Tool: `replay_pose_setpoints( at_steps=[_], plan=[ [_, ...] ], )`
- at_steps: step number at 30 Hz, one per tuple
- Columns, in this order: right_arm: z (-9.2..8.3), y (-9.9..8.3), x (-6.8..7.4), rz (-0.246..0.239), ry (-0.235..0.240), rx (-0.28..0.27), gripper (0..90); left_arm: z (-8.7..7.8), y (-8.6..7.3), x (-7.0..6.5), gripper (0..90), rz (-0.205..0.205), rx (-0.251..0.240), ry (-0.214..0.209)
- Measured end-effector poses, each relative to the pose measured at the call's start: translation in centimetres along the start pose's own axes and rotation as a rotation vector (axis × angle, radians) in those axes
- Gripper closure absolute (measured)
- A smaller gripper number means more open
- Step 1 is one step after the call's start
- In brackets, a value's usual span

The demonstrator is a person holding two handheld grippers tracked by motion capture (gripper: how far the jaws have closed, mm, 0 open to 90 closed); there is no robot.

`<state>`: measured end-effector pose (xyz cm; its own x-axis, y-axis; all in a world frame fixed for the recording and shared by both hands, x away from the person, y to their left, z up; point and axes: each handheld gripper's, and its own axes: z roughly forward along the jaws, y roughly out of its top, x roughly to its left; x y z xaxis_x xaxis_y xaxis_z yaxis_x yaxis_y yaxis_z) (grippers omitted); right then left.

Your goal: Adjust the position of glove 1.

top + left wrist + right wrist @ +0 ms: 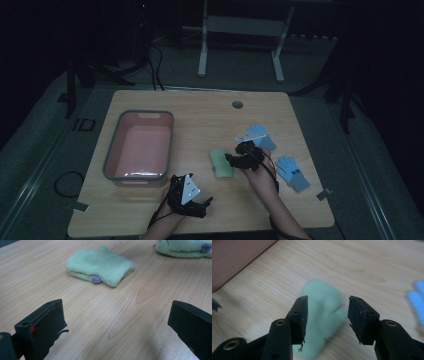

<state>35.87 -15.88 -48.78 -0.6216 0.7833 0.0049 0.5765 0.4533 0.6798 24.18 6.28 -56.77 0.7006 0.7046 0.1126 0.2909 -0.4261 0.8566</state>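
Green mitten [322,315] lying flat on the wooden table [200,210], near the middle, just right of the pink tub [140,146]. Also seen from above [221,162] and from the left gripper view [100,266], with a small purple bobble at the folded edge. Looks like two fuzzy layers stacked together. Soft, fluffy, very light. Bends and flops when lifted, so no fear of breaking. Not slippery; fuzz should catch well on the pads. Best place to pinch: the thick folded edge or the cuff, taking both layers at once, so nothing droops or slides apart.

Right gripper [328,315] just above the mitten, black jaws about half apart, nothing pinched between them, mitten showing through the gap below. Seen from above too [239,159]. Left gripper [117,325] low over bare wood near the front edge of the table, jaws spread wide, holding nothing. From above [200,204], with its grey three-cornered plate on top.

Farther out: a blue glove [293,172] to the right, fingers spread, knitted and soft too. Another blue glove [260,135] behind the right hand. Tub smooth, hard, round-cornered, grey at the rim. Table pale, with wavy grain lines and a small round hole [237,104] near the back.
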Motion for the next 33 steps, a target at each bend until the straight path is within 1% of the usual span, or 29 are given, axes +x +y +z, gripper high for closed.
replay_pose_setpoints(
  at_steps=[4,7,8,11,18,20,23,25,26,27,30,33],
  plan=[
    [-1.7,-0.5,-1.1,-0.03,0.028,-0.015,50.9,0.0,0.0,0.0,1.2,-0.003,0.005,0.001],
    [-2.9,-1.1,-1.9,-0.046,0.053,-0.03,53.1,0.1,0.0,0.0,1.2,-0.002,0.006,0.004],
    [-3.2,-1.4,-2.1,-0.048,0.061,-0.036,53.1,0.1,0.0,0.0,1.2,-0.006,0.004,0.004],
    [-4.0,-2.4,-2.8,-0.044,0.088,-0.033,53.5,0.1,0.0,0.0,1.2,-0.006,0.006,0.004],
    [-5.5,-5.1,-4.3,-0.063,0.086,0.0,56.8,0.1,0.0,0.0,1.2,-0.006,0.004,0.006],
    [-5.9,-5.8,-4.5,-0.081,0.089,0.007,56.8,0.1,0.0,0.0,1.2,-0.002,0.006,0.007],
    [-6.4,-6.9,-4.8,-0.074,0.099,0.026,56.8,0.1,0.0,0.0,1.2,-0.005,0.006,0.006],
    [-6.7,-7.6,-4.9,-0.049,0.107,0.037,56.8,0.0,0.0,0.0,1.2,-0.004,0.004,0.002],
    [-6.8,-8.1,-5.0,-0.043,0.107,0.04,57.0,0.0,0.0,0.0,1.2,-0.005,0.003,0.003],
    [-6.8,-8.1,-5.0,-0.043,0.107,0.04,57.0,0.0,0.0,0.0,1.2,-0.005,0.003,0.003],
    [-7.0,-10.0,-5.1,-0.035,0.104,0.065,57.1,0.0,0.0,0.0,1.2,-0.005,0.005,0.006],
    [-7.0,-11.6,-5.4,0.007,0.107,0.062,58.0,0.0,0.0,0.0,1.2,-0.007,0.003,0.006]
  ],
)
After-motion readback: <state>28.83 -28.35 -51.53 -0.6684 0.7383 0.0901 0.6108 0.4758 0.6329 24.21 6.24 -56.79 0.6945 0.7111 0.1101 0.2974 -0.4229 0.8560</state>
